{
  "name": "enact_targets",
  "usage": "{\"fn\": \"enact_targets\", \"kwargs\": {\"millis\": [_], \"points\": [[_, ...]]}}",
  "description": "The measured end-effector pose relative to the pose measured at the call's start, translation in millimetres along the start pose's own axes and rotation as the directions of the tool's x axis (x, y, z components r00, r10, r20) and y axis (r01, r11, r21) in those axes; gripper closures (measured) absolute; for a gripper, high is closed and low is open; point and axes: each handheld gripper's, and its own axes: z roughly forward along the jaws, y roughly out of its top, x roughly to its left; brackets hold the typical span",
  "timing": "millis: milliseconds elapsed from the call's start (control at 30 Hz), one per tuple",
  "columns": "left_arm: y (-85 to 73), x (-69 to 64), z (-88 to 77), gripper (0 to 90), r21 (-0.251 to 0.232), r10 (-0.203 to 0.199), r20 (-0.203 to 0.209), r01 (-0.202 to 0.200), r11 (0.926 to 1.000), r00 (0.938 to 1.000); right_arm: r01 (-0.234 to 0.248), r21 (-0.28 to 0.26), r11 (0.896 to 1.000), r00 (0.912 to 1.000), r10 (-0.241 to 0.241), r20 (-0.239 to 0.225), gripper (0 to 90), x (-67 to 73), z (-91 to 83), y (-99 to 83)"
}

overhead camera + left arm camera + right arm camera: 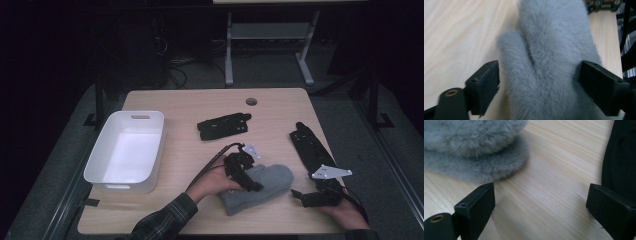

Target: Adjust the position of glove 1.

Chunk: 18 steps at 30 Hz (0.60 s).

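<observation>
Grey mitten [260, 187] flat at lower centre of the high view, long axis from lower left to upper right. Left gripper [539, 82] right over it, jaws wide on both sides of the fur, not pressing. Right gripper [320, 196] wide too, just right of the mitten, farther.

The left hand [212, 184] comes in from the bottom edge, in a plaid sleeve [165, 220], and holds the left gripper [248, 181] low over the table, pointing to the right. Its jaws stand wide apart and do not press on anything. The right hand [345, 212] holds the right gripper [301, 196] pointing to the left, and its jaws also stand wide apart with nothing between them.
</observation>
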Motion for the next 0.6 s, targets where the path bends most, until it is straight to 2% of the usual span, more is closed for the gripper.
{"fn": "enact_targets", "kwargs": {"millis": [100,333,500,600], "points": [[0.3,-2.0,6.8,13.0,0.042,0.013,0.001,-0.013,0.9990,0.9999,-0.001,-0.001,1.000,1.0000,0.001,0.000,8.3,0.0,0.0,0.0],[-1.1,-2.9,16.4,12.4,0.080,0.011,0.017,-0.012,0.9967,0.9998,0.001,0.002,1.000,1.0000,-0.001,0.000,8.3,0.2,0.0,0.1],[-0.7,-4.0,20.8,13.1,0.120,0.018,0.023,-0.020,0.9925,0.9996,0.001,0.002,1.000,1.0000,-0.001,0.000,8.3,0.1,0.1,0.1],[-0.8,-4.7,21.9,14.7,0.124,0.015,0.026,-0.018,0.9921,0.9995,0.001,0.001,1.000,1.0000,-0.001,0.000,8.3,0.2,0.2,0.1]]}}
